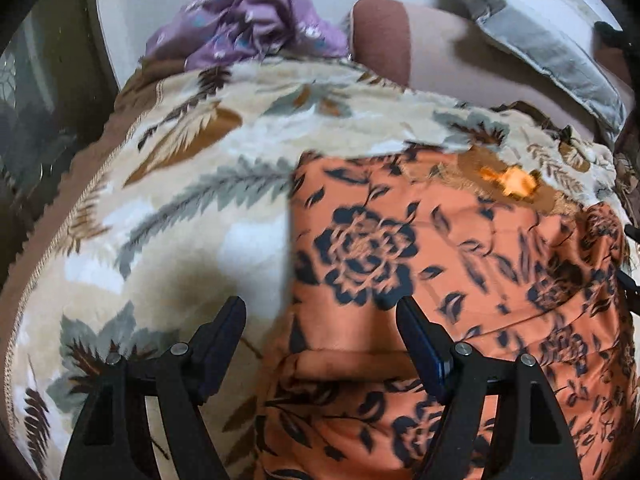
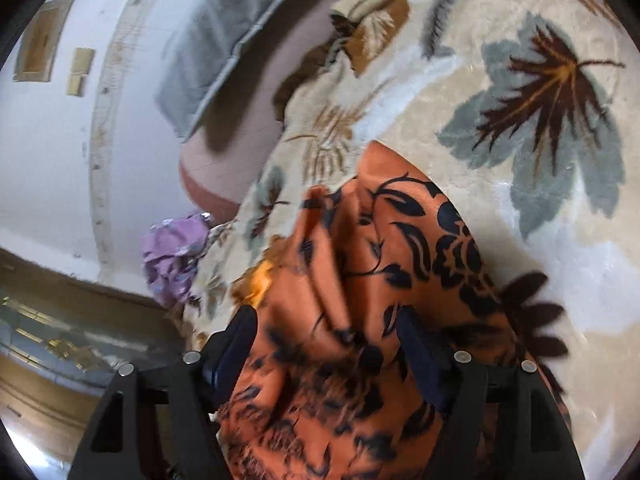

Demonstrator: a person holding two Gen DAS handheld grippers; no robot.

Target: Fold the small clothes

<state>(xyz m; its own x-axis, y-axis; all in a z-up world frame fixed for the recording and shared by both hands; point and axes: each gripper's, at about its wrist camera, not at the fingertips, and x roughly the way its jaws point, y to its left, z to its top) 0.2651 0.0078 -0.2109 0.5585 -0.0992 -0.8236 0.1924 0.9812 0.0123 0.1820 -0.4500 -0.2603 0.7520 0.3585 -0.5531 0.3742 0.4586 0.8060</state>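
Left wrist view: the left tool (image 1: 320, 320) hangs spread above the orange floral garment (image 1: 440, 260), just beyond its folded edge, ready to pinch. The right tool (image 2: 326, 328) is spread too, the cloth bunched loose between its fingers on the leaf-print blanket (image 2: 540, 100).

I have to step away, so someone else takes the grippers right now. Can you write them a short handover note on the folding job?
Left gripper: open, nothing held, hovering over the left edge of the orange cloth.
Right gripper: open; bunched orange cloth lies between its fingers, not pinched.
Where things are: the orange cloth lies on the leaf blanket; a crumpled purple garment waits at the far edge.
Done: the orange cloth looks partly folded, with a straight left edge.
Left: probably smooth the bunched end, finish the fold, then fold the purple garment.
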